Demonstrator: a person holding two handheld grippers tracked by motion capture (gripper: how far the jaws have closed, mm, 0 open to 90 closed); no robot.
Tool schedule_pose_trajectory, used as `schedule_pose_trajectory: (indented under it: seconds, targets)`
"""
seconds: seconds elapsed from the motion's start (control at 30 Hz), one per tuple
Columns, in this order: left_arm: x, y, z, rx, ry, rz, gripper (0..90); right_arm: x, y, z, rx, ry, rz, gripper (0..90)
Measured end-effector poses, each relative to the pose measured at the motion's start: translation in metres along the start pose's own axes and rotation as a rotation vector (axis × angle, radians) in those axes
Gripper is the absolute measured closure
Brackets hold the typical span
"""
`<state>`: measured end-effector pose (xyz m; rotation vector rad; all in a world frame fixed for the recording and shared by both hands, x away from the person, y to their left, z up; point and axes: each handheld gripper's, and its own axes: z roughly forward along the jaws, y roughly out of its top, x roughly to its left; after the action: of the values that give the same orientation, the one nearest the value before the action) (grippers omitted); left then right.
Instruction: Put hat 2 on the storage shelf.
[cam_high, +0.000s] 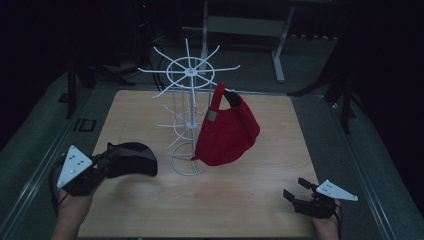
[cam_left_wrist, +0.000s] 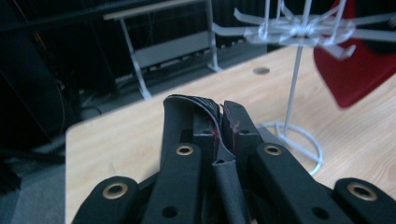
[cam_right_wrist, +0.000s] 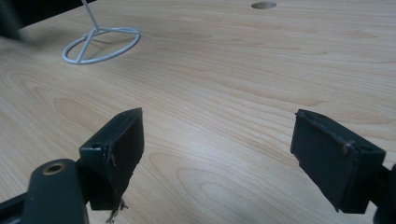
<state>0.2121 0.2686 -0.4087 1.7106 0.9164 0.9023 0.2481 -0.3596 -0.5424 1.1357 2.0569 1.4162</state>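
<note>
1 black cap (cam_high: 132, 160) clamped in left gripper (cam_high: 102, 162), right gripper (cam_high: 296, 192) wide open, empty, 1 red cap (cam_high: 227, 132) on 1 rack (cam_high: 189, 100)

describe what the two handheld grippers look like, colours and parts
Both the left gripper and the right gripper are black, with two flat-padded jaws on linked arms joined by brass-coloured rivets. Each carries a grey three-cornered plate on top, marked with small dots. The forearms entering at the bottom show no sleeves.

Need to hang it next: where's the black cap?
High view, left side: black cap is clamped in the left tool, just left of the white rack's base.
</note>
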Motion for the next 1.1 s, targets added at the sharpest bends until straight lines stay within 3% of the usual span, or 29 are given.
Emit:
schedule_pose_trajectory:
  seconds: [0.2, 0.47, 0.67, 1.0, 1.1]
  targets:
    - [-0.003, 0.021, -0.02, -0.049, -0.042, 0.046, 85.6, 0.0, 0.0, -0.001, -0.005, 0.001, 0.006, 17.3]
    - [0.011, 0.042, -0.03, -0.081, -0.245, 0.139, 85.6, 0.001, 0.0, -0.001, -0.001, 0.008, 0.003, 17.3]
    - [0.024, 0.066, -0.029, -0.128, -0.225, 0.14, 85.6, -0.001, -0.001, -0.002, -0.007, 0.001, 0.014, 17.3]
    - [0.015, 0.106, -0.041, -0.209, -0.243, 0.202, 85.5, 0.001, -0.001, 0.0, -0.005, 0.006, 0.001, 17.4]
    - [0.013, 0.114, -0.043, -0.232, -0.259, 0.199, 85.5, 0.002, -0.001, 0.0, -0.004, 0.007, 0.003, 17.4]
